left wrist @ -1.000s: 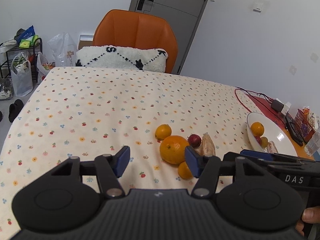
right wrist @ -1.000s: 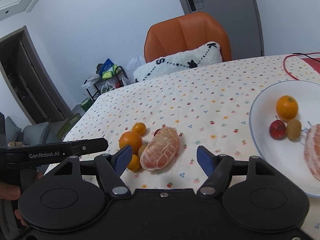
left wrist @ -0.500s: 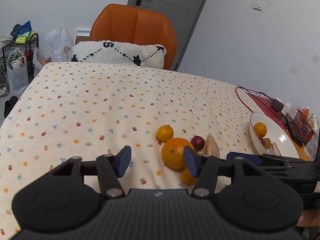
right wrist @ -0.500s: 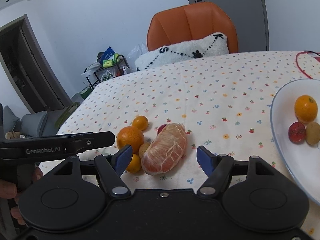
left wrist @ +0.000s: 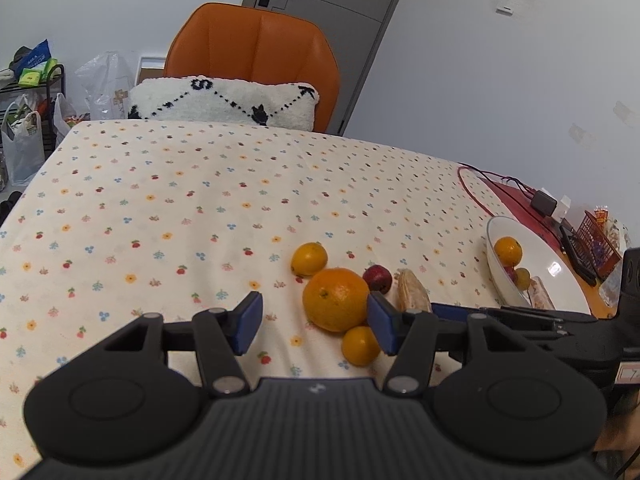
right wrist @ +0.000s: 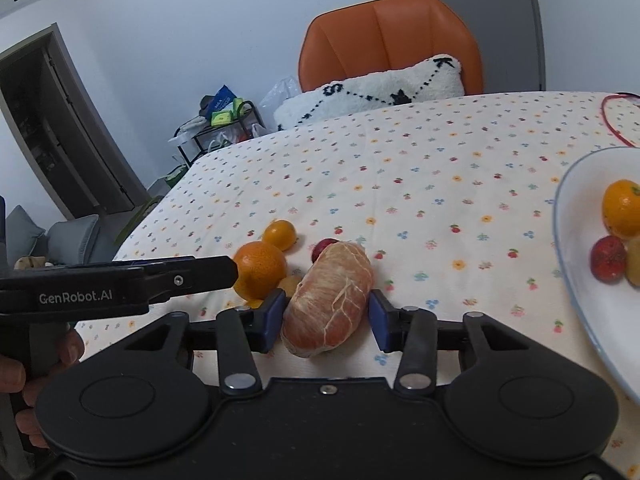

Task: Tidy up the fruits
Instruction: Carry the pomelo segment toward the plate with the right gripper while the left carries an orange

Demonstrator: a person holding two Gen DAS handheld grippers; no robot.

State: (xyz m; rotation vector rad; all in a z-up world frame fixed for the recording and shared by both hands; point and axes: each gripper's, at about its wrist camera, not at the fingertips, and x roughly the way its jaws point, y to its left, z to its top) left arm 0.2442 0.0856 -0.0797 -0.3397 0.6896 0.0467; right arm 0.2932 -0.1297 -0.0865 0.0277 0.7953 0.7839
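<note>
Two tongs slant down over the table (right wrist: 440, 152). The right tongs (right wrist: 326, 314) are closing around the peeled citrus piece (right wrist: 328, 300), pads just short of it. The left tongs (left wrist: 314, 322) hang spread beside the large orange (left wrist: 335, 299), three small fruits crowding it. The white plate (right wrist: 576, 280) lies right.

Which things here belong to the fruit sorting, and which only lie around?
Job: peeled pomelo, big orange, small oranges, red fruit, plate with fruit.
Lying about: pillow, chair, cables, bags.
</note>
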